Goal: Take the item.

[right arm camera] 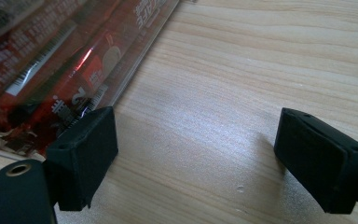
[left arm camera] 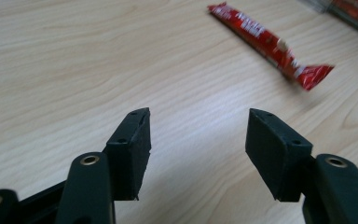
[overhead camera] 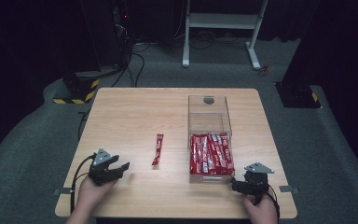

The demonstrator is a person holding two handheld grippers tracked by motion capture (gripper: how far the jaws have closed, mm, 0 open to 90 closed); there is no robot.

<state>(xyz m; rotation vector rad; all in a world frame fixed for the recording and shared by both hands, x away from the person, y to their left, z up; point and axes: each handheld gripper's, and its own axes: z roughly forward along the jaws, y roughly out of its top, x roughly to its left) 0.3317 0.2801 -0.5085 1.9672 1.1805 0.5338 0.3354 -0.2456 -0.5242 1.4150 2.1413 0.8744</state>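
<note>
A single red snack stick packet lies flat on the wooden table, roughly midway between the left and right edges and nearer the front edge than the back, its length running almost front to back. To its right stands a clear plastic box whose front half holds a row of the same red packets; the loose one is well apart from the box. The left gripper rests near the front left corner, held in the person's left hand, with its jaws spread wide and nothing between them; in the left gripper view the lone packet lies ahead and to the right of the open jaws. The right gripper sits near the front right corner, just beside the box's front end, its jaws likewise spread and empty over bare wood, with the box wall at its left. The packet looks light, thin and somewhat pliable, with a glossy film that may slip and crimped flat ends. A hold across the narrow width near the middle seems soundest, since pinching a crimped end would likely let it droop or swing.
</note>
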